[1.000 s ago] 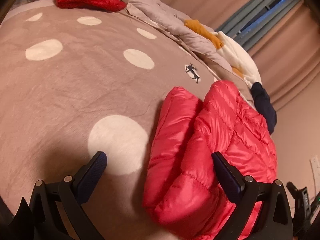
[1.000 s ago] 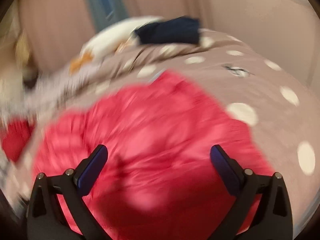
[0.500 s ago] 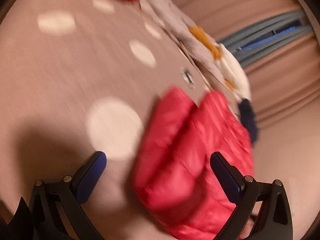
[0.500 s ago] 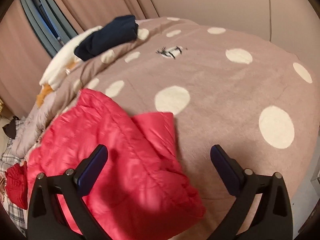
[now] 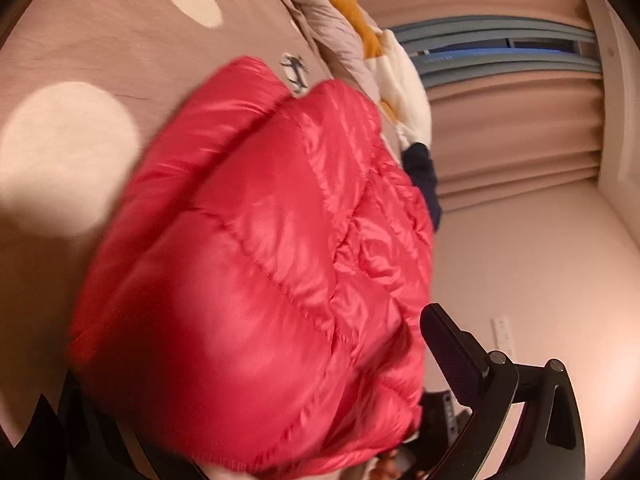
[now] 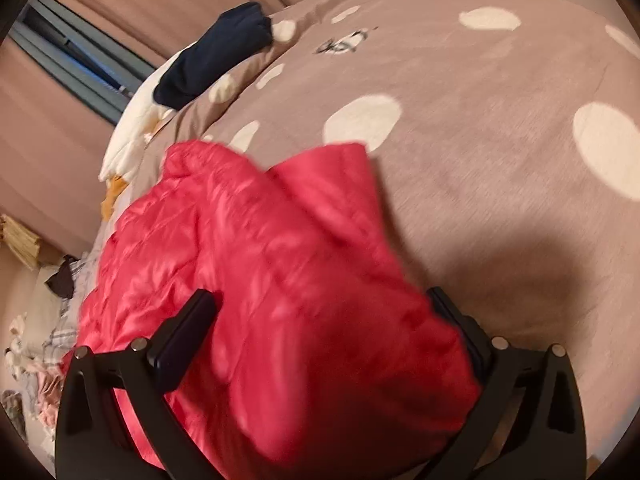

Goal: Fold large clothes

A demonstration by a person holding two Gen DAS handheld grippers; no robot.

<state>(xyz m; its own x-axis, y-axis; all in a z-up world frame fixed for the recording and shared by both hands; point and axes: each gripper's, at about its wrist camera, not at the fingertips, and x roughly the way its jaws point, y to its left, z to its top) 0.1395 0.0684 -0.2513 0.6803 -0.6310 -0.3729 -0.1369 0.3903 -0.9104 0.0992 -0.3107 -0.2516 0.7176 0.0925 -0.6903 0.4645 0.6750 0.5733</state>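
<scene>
Both the left gripper (image 5: 256,360) and right gripper (image 6: 324,336) stood spread, straddling the red jacket (image 6: 256,280), apparently ungrasped; pinching only the near hem would fold cleanly.

Nothing readable here tbh, the only mark is a small dark embroidered figure (image 5: 295,73) on the polka-dot bedspread (image 6: 460,184), way too small and blurry to tell if it's lettering.

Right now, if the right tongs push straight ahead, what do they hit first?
The red puffer jacket: it already bulges between the open right tongs. The dotted bedcover lies beyond; blur leaves contact unclear.
</scene>
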